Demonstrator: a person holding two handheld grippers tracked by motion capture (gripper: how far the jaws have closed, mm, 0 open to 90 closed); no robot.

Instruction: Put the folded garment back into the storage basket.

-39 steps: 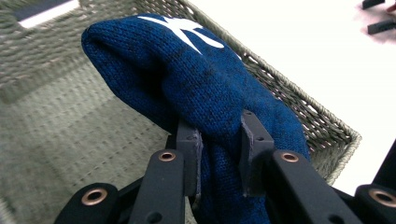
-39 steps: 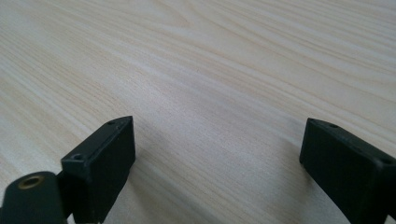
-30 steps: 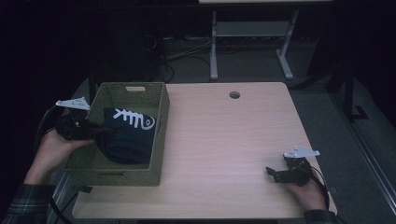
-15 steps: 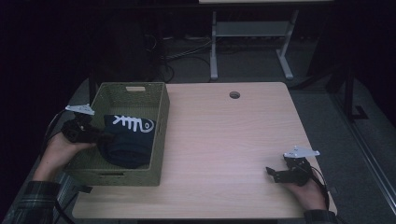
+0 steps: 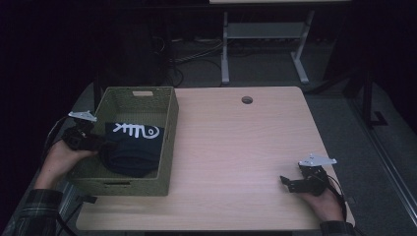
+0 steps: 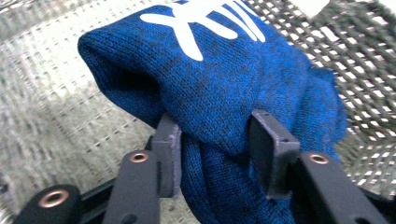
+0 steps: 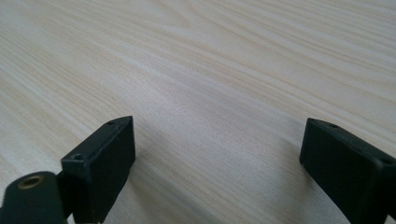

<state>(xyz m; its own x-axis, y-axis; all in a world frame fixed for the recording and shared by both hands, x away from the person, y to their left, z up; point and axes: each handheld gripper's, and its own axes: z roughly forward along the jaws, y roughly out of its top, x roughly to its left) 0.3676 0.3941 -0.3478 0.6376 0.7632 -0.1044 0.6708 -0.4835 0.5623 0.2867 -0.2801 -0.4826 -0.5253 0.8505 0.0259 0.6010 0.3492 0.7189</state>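
Your left gripper [image 6: 215, 154] sits low in the woven basket [image 5: 169, 147] with its jaws just having been opening; a fold of the blue knit garment [image 6: 224, 84] still bulges between the pads [image 6: 273, 154], which touch the cloth at the sides, so I judge the grip as loosening rather than fully let go. From above, the left gripper [image 5: 101, 144] reaches over the basket's left wall, and the garment [image 5: 133, 147], folded with its white fishbone print up, lies on the basket floor toward the near side. The risk from here: if you pull back before the jaws spread wider, the knit may catch on a pad edge and drag up with you, unfolding the bundle or hanging it over the wall; a sideways pull could also shove the light basket, which already overhangs the left edge of the table [image 5: 236, 157]. Your right gripper [image 5: 290, 183] rests near the table's right front corner, jaws spread wide with nothing between them over the bare wood [image 7: 215, 93]. Count: two grippers, one basket, one garment, one table with one round cable hole [image 5: 247, 100].
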